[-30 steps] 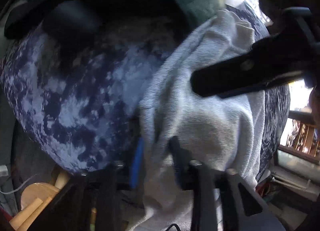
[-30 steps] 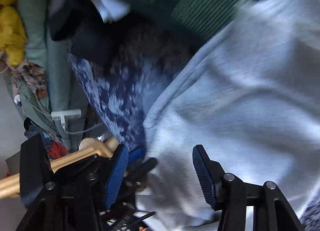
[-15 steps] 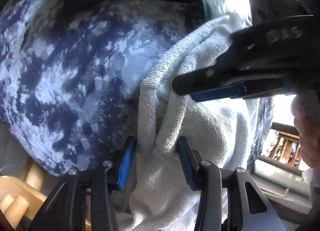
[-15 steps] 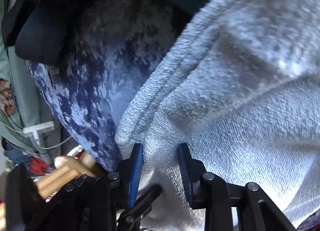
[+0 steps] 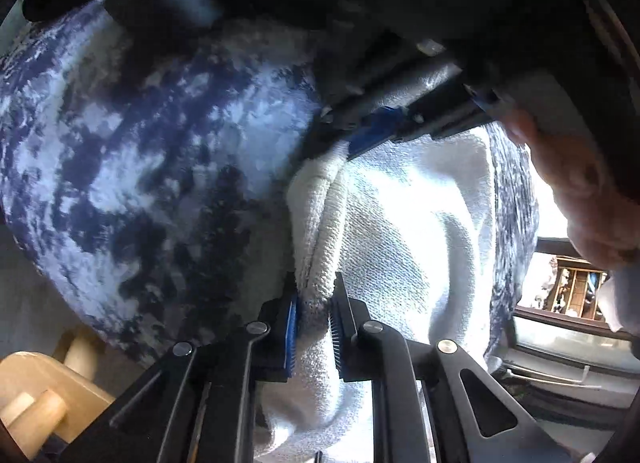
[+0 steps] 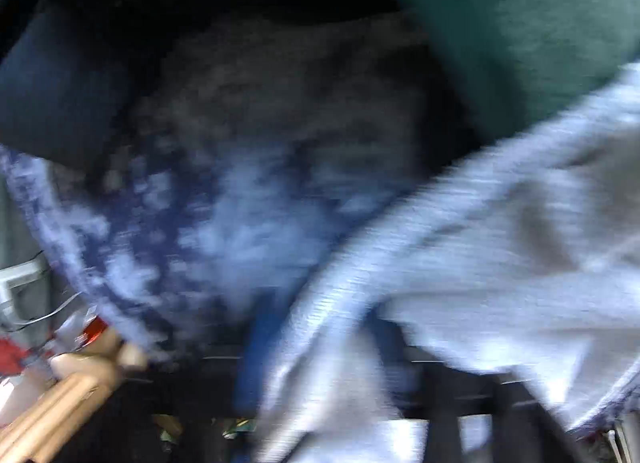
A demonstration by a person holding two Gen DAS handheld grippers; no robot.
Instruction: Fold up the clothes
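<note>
Left gripper point(image 5: 314, 329): the ribbed edge of the white knit garment point(image 5: 404, 223) is pinched between its blue pads, jaws just closed down onto the bunched hem. Cloth hangs below the pads and spreads ahead and to the right of them.

Right gripper point(image 5: 340, 143): seen further along the same edge in the left wrist view, jaws just closed too, the hem clamped at its tip. In the right wrist view everything is smeared by motion; the right gripper point(image 6: 320, 343) is only made out as a blue pad with pale cloth across it.

Beyond both grippers, a blue-and-white mottled blanket point(image 5: 140, 167) is spread under the garment. A green cloth point(image 6: 520, 23) lies far ahead of the right gripper, a dark item point(image 5: 160, 3) far ahead of the left. The person's hand point(image 5: 580, 191) is at the right edge.

Risks, judged: a thick bunched hem may slip from shallow pinches once lifted; several layers may be caught together, so the fold comes out crooked; the blanket's pile could be snagged and dragged along.
</note>
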